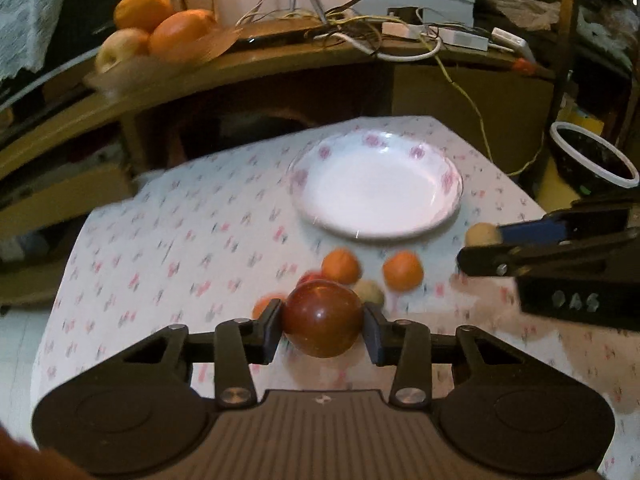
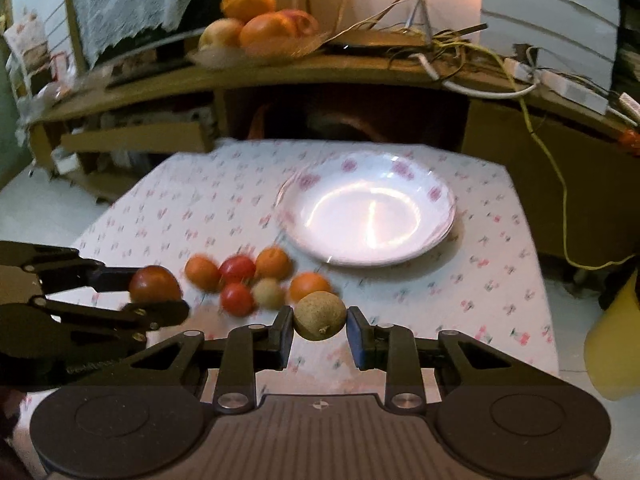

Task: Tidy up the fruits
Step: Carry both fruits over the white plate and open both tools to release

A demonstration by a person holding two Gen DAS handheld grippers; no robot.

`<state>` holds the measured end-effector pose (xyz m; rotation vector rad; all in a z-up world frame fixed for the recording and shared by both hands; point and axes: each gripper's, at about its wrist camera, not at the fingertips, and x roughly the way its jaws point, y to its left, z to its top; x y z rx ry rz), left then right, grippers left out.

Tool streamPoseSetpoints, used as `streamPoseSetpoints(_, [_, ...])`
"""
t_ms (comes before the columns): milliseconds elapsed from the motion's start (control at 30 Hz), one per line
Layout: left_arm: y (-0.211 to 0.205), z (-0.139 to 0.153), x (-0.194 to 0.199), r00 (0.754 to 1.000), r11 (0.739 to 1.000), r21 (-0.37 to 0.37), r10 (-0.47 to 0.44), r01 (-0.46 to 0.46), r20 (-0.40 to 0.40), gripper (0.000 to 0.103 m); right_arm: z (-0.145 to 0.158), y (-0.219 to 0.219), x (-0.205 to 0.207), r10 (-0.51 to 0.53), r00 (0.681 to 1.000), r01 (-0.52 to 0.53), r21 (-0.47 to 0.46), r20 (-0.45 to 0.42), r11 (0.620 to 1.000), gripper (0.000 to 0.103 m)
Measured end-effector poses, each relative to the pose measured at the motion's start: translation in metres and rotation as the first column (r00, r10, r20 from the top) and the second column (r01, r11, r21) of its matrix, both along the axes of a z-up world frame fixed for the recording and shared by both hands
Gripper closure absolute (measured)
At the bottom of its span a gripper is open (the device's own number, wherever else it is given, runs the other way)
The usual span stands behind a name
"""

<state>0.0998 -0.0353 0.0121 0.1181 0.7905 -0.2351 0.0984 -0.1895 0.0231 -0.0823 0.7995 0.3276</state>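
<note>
My left gripper [image 1: 323,320] is shut on a dark red apple [image 1: 322,318], held above the flowered tablecloth; it also shows at the left of the right wrist view [image 2: 156,286]. My right gripper [image 2: 319,322] is shut on a brownish-green round fruit [image 2: 320,315]; it shows at the right of the left wrist view [image 1: 482,236]. A white plate with pink flowers [image 1: 380,152] [image 2: 436,196] lies empty beyond both grippers. Several small orange, red and green fruits [image 2: 240,276] lie loose on the cloth in front of the plate, two oranges [image 1: 402,270] among them.
A wooden shelf [image 2: 280,72] behind the table carries a dish of oranges and apples [image 2: 256,24], cables and chargers [image 1: 400,36]. A dark white-rimmed bowl [image 1: 592,160] stands right of the table. A yellow container [image 2: 612,340] is at the right edge.
</note>
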Motion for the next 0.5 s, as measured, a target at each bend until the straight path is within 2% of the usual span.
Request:
streamPoseSetpoints(67, [-0.006,0.003,0.016,1.000,1.000,-0.026,0.000,0.000,0.002,0.057,-0.001,0.000,0.010,-0.010,1.000,0.010,-0.003,0.000,1.000,0.074])
streamPoseSetpoints(200, [-0.017,0.004,0.044,1.000,1.000,-0.014,-0.007,0.008,0.012,0.057,-0.003,0.001,0.034,-0.023,1.000,0.023,-0.001,-0.001,1.000,0.074])
streamPoseSetpoints(300, [-0.016,0.002,0.064,1.000,0.999,-0.046,0.005,-0.005,-0.004,0.057,-0.003,-0.001,0.051,-0.044,0.999,0.044,-0.010,0.005,0.999,0.074])
streamPoseSetpoints(500, [-0.019,-0.006,0.090,1.000,1.000,-0.030,0.000,0.000,-0.011,0.057,-0.008,-0.004,0.083,-0.062,0.998,0.062,-0.013,0.006,0.998,0.074])
